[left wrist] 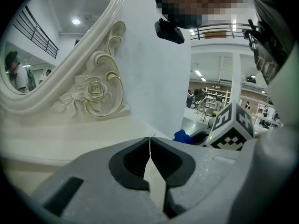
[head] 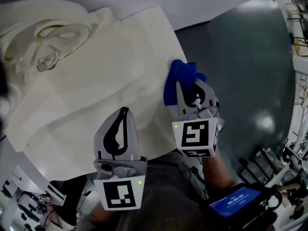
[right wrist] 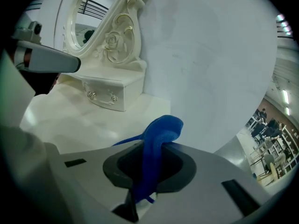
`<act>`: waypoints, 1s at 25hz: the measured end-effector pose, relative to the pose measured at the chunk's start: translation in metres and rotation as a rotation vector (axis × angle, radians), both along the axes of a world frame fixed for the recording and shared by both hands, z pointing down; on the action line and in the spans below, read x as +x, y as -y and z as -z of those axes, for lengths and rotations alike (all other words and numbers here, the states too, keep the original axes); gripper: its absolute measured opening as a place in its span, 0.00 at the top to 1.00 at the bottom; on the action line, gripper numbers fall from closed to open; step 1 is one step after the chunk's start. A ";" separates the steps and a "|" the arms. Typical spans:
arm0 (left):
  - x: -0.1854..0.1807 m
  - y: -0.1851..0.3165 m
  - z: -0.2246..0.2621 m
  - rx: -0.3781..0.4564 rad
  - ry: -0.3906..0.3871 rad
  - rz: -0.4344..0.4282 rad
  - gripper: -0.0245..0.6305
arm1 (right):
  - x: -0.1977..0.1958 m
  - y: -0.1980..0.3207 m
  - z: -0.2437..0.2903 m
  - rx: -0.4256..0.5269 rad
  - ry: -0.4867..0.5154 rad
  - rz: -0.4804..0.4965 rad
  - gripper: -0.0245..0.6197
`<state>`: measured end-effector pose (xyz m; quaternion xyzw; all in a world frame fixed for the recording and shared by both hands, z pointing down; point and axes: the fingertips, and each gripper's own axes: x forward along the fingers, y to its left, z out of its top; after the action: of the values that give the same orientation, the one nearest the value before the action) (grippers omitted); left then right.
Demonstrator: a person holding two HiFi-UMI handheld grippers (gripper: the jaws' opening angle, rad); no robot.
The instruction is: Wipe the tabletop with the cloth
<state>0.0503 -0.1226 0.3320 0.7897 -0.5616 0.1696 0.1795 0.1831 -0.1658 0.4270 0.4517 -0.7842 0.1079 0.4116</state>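
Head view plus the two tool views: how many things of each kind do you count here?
Hand-held tools: 2 (left tool, shut and empty; right tool, shut on the blue cloth)
Blue cloth: 1
White tabletop: 1
Carved mirror: 1
Small drawer box: 1
Total: 6

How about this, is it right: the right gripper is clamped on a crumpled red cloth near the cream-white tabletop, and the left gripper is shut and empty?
Only the colour is wrong: the crumpled cloth is blue, not red, as the right gripper view shows. The right gripper is clamped on it near the cream-white tabletop, and the left gripper is shut and empty.
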 end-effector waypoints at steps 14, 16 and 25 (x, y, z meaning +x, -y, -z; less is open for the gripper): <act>-0.076 -0.037 0.002 0.007 -0.013 0.094 0.93 | -0.085 -0.034 0.000 -0.014 0.018 0.094 0.87; -0.088 -0.045 0.001 0.007 -0.014 0.110 0.93 | -0.096 -0.039 0.000 -0.010 0.019 0.106 0.87; -0.141 -0.078 -0.002 0.005 -0.016 0.189 0.93 | -0.155 -0.060 -0.005 -0.010 0.024 0.177 0.87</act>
<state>-0.0909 -0.0451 0.3341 0.7350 -0.6326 0.1439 0.1972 0.0286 -0.1061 0.4318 0.3771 -0.8253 0.0804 0.4126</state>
